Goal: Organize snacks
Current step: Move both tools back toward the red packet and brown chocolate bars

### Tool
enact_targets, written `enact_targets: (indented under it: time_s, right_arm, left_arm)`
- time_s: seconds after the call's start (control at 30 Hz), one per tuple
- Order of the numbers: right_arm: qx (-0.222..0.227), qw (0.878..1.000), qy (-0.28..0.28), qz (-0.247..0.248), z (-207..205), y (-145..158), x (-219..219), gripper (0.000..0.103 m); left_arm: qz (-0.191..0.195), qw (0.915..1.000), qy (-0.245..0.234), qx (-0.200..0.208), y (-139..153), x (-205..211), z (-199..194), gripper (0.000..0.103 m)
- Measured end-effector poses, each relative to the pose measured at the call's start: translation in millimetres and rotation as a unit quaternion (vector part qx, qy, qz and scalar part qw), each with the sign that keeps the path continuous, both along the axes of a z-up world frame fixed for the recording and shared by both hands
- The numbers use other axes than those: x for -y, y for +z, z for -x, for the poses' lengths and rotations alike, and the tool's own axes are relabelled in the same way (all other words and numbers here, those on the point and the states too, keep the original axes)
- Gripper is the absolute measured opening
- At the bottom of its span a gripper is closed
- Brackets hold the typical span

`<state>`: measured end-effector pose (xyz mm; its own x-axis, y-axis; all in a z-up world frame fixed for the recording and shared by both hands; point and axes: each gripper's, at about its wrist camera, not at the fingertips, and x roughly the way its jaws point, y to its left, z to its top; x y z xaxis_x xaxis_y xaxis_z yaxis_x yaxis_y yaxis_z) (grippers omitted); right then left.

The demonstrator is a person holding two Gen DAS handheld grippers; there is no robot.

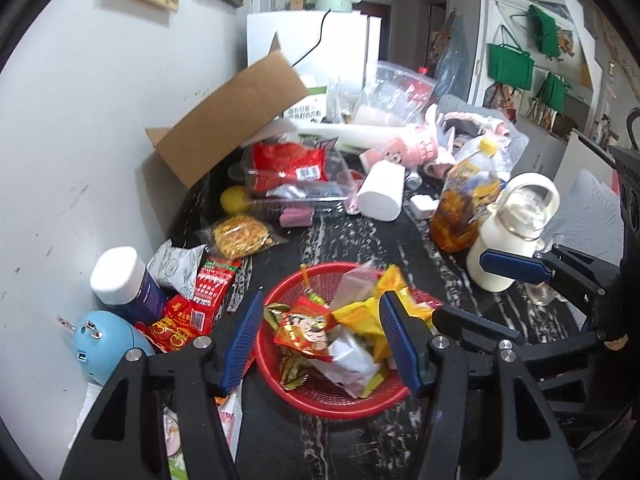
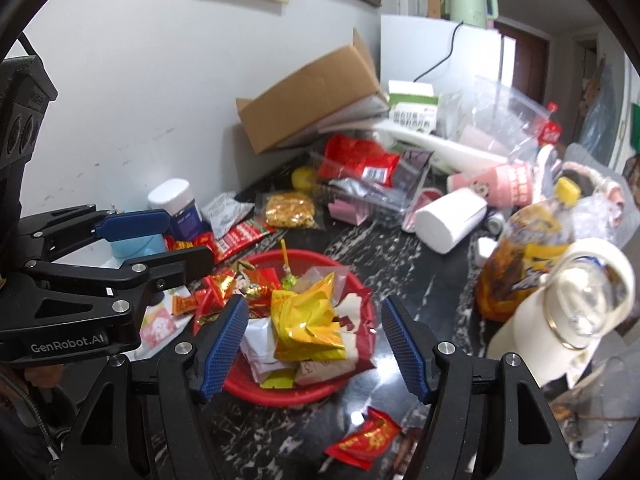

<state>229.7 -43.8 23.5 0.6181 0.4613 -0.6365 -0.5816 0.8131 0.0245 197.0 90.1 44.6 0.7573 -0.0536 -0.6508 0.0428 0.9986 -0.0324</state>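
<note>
A red basket (image 2: 362, 300) sits on the dark marbled worktop (image 2: 416, 248), roughly midway between the wall edge and the open edge, heaped with wrapped snacks. A crumpled yellow packet (image 2: 306, 318) lies on top of the heap, with white wrappers (image 2: 260, 340) and small red-and-gold sachets (image 1: 306, 330) around it.

Both grippers hang over the basket. The left gripper (image 1: 320, 344) has its 2 blue pads spread with nothing between them; the basket's contents show below the gap. The right gripper (image 2: 314, 344) is likewise spread apart and grips nothing, its fingers standing either side of the yellow packet without touching it.

Outside the basket, 1 red sachet (image 2: 366, 442) lies on the worktop near the front edge. Along the wall edge are more loose items: a red strip packet (image 1: 214, 282), a clear bag of golden snacks (image 1: 240, 236), a white patterned pouch (image 1: 176, 266), a blue jar with a white lid (image 1: 124, 280) and a pale blue round gadget (image 1: 106, 344).

Farther back, a clear plastic tray (image 1: 296, 184) holds a large red packet (image 1: 292, 160), beside a tipped cardboard box (image 1: 228, 120) at the wall. A white roll (image 1: 380, 194) lies on its side mid-worktop. Toward the right edge stand a bottle with a yellow cap (image 1: 466, 204) and a cream jug (image 1: 512, 232).
</note>
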Motion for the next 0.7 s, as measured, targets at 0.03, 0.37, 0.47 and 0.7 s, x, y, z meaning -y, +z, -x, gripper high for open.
enact_targets:
  time_s: [0.03,0.37,0.47,0.7]
  right_arm:
    - [0.004,1.0,-0.002,-0.002,3,4,3,0.069]
    - [0.044,0.998,-0.032,-0.012,42,33,41,0.069]
    - [0.05,0.998,-0.046,-0.01,54,37,53,0.069]
    - [0.054,0.995,-0.077,-0.011,79,40,80,0.07]
  left_arm:
    - [0.001,1.0,-0.002,0.005,4,3,4,0.059]
    - [-0.002,0.9986,-0.037,0.038,28,37,36,0.059]
    - [-0.002,0.9979,-0.052,0.04,30,48,44,0.059]
    - [0.003,0.9956,-0.085,0.038,27,74,59,0.059]
